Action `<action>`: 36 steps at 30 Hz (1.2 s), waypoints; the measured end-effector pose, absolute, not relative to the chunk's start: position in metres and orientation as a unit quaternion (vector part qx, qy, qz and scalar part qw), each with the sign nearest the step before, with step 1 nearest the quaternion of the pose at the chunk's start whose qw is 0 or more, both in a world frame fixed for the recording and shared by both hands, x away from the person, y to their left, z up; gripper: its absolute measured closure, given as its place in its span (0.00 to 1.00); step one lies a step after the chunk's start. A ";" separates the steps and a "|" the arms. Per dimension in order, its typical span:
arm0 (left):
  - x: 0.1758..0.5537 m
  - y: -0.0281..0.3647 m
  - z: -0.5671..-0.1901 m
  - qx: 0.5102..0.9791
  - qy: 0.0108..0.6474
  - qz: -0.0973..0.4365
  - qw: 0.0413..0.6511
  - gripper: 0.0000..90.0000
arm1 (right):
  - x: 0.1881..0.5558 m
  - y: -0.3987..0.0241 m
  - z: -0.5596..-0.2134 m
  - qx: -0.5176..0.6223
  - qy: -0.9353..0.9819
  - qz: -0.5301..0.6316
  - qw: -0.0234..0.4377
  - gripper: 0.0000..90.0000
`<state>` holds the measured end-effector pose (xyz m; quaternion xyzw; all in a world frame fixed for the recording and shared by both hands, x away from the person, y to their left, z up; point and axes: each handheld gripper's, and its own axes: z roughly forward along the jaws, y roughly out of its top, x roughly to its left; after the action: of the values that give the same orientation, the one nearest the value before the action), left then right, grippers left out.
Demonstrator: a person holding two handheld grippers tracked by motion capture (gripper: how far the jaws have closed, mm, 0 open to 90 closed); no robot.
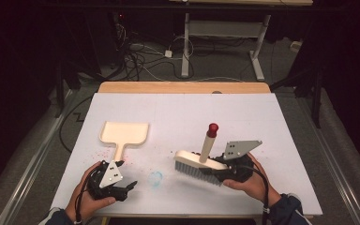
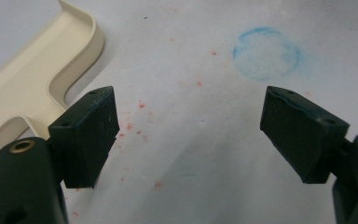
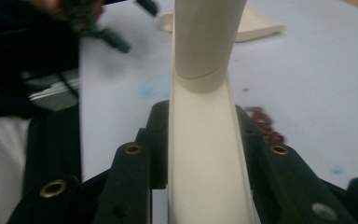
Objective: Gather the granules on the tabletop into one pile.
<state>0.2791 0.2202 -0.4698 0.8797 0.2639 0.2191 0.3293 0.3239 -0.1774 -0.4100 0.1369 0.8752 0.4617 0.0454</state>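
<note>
A cream brush [image 1: 200,162] with grey bristles and a red-capped handle [image 1: 212,129] hovers low over the white table sheet [image 1: 183,117], right of centre. My right gripper [image 1: 221,169] is shut on the brush's back end; in the right gripper view both jaws clamp the cream body [image 3: 205,154]. A cream dustpan [image 1: 124,133] lies flat at the left, handle toward me. Just short of that handle my left gripper [image 1: 127,187] stands open. In the left gripper view the gripper [image 2: 189,130] holds nothing, with the dustpan handle [image 2: 23,93] beside its left jaw.
Small red crumbs [image 1: 115,154] are scattered near the dustpan handle and under the left jaws [image 2: 140,126]. A faint blue ring mark [image 1: 155,178] stains the sheet between the grippers. Cables and a desk frame [image 1: 222,42] lie on the floor beyond the table's far edge.
</note>
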 end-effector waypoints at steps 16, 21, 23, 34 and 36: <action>0.281 0.216 -0.472 0.887 0.254 0.212 0.323 0.21 | 0.365 -0.173 -0.437 0.067 0.900 0.431 0.024 0.75; 0.281 0.216 -0.474 0.888 0.255 0.207 0.321 0.21 | 0.377 -0.176 -0.436 0.091 0.891 0.443 0.042 0.75; 0.280 0.216 -0.474 0.889 0.252 0.208 0.319 0.21 | 0.377 -0.178 -0.436 0.099 0.887 0.449 0.040 0.75; 0.276 0.218 -0.470 0.884 0.254 0.217 0.327 0.21 | 0.337 -0.201 -0.403 0.295 0.823 0.441 0.203 0.75; 0.276 0.218 -0.469 0.883 0.254 0.218 0.327 0.21 | 0.331 -0.202 -0.408 0.334 0.812 0.419 0.231 0.75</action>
<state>0.2764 0.2180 -0.4692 0.8835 0.2541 0.2184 0.3275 0.3313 -0.2024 -0.4080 0.3344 0.8119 0.4192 0.2306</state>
